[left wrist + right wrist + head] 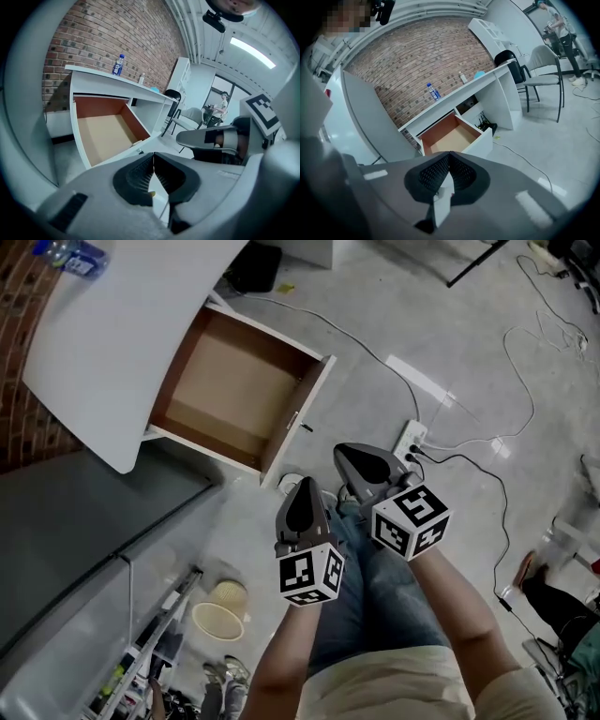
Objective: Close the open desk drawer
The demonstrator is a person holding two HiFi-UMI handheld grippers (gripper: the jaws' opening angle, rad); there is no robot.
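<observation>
Both forearms are stretching forward and down. The left hand-held gripper [305,487] and right hand-held gripper [348,454] are sitting closed and empty, short of the open drawer [230,390], which is jutting from the white desk [122,334] (its back end hidden under the desktop).

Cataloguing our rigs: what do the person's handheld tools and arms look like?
The left tongs and right tongs have grey shells with black ribbed pads. Each carries a white cube of black square markers. Bare forearms; blue jeans, pale top.
</observation>
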